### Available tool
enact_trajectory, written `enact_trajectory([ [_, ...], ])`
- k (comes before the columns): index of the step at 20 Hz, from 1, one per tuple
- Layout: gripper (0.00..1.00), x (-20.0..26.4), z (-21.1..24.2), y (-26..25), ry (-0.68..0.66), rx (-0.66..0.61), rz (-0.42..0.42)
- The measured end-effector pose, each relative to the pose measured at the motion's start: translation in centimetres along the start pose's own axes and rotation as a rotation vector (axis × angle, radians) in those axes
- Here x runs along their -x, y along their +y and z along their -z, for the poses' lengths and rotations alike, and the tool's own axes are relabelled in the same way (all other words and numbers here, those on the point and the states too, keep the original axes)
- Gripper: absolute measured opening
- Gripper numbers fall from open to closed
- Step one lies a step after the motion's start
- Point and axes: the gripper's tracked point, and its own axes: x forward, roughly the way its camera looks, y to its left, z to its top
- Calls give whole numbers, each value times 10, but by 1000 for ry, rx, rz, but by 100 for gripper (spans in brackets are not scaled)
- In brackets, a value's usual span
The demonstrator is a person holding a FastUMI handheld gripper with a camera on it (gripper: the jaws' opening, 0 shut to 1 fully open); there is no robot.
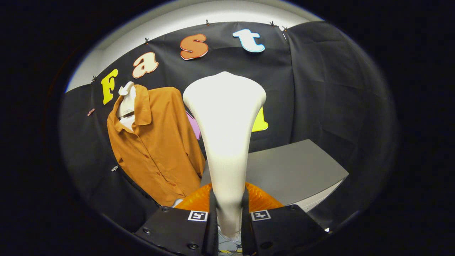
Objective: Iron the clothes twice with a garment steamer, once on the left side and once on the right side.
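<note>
The gripper (229, 213) clamps the garment steamer (224, 135) by its handle, head upright. The orange shirt (156, 142) hangs far left of it, well apart, beside the counter (295, 170).

grey table (295, 170), top bare

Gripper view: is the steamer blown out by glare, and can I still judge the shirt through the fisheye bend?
Gripper view: the white garment steamer, clamped between the fingers of the gripper, is bright and nearly featureless on its upper head, with soft shading lower down; the orange shirt beyond is evenly lit and sharp, though it leans with the fisheye curve; the grey table edge bows too.
</note>
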Motion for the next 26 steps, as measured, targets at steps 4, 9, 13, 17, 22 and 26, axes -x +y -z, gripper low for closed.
enact_trajectory([
  [4,29,5,9,65,-41,73,-8],
  [9,29,-15,28,138,-23,108,-61],
  [13,29,-44,47,171,4,100,-68],
  [17,29,-79,63,184,19,112,-53],
  [22,29,-116,66,188,16,131,-31],
  [26,29,-137,66,190,16,123,-25],
])
